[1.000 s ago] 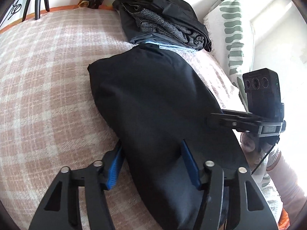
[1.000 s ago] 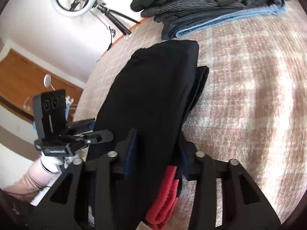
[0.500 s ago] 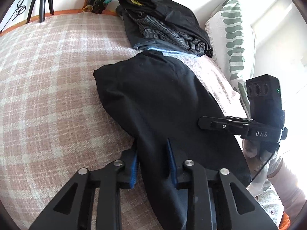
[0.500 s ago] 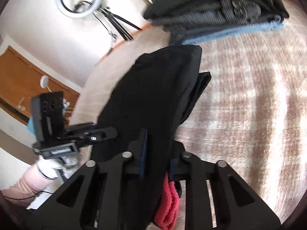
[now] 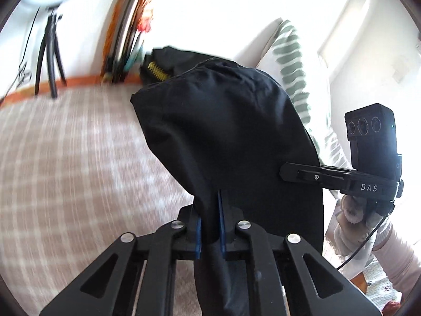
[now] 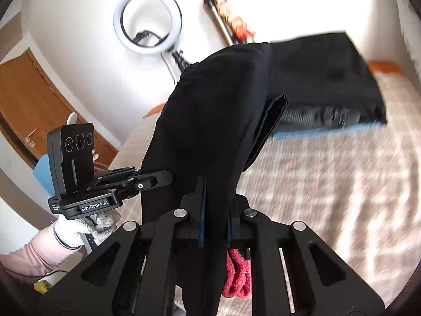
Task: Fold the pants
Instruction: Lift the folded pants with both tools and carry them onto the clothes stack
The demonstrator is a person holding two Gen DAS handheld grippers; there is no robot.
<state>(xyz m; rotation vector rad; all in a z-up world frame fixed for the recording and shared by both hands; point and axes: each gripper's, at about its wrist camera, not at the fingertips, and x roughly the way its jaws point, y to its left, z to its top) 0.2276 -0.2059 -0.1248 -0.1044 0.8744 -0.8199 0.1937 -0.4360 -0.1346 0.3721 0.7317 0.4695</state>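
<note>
Both pinched tight on the black pants (image 5: 226, 137): left hand-held gripper (image 5: 209, 226) on one edge, right hand-held gripper (image 6: 214, 216) on the other. Held up over the checked bed (image 5: 65, 158), likely to carry onto the clothes pile (image 6: 323, 84).

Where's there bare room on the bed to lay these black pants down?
The checked blanket is bare in front of the stack of folded clothes; in the left view it also lies open between the pants and the tripod. Crowded: the stack and the striped pillow.
</note>
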